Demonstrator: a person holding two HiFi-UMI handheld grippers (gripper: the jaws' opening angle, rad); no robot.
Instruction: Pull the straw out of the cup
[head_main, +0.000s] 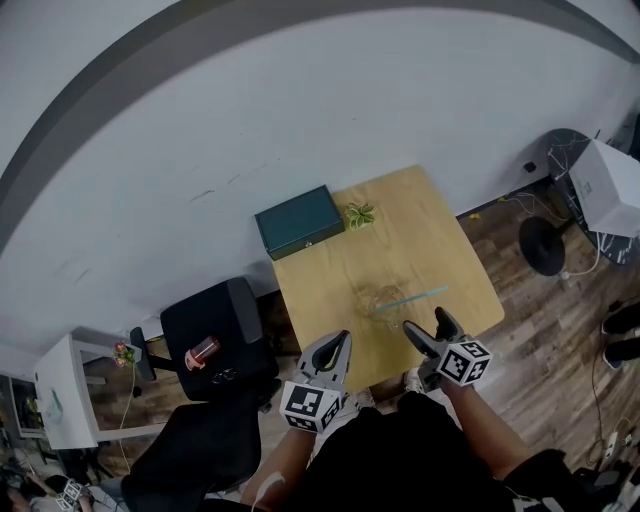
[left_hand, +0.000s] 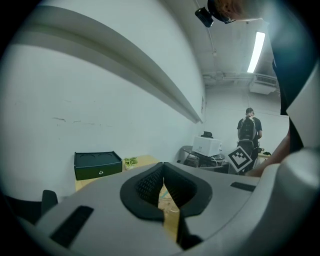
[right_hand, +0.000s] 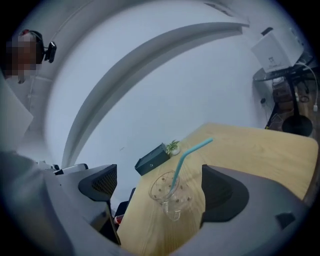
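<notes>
Straw (head_main: 414, 297) aslant in cup (head_main: 367, 296), tip rightward

Clear dotted cup (right_hand: 171, 192), seemingly handled, upright on table (right_hand: 260, 150); teal straw (right_hand: 185, 160) inside, leaning.

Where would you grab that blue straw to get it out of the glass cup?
Probably the bare stretch of the straw above the rim of the cup, below its bend: it leans out at a slant, so that part stands clear of the glass. Come from the near edge of the table with the right tongs, already open and facing it.
</notes>
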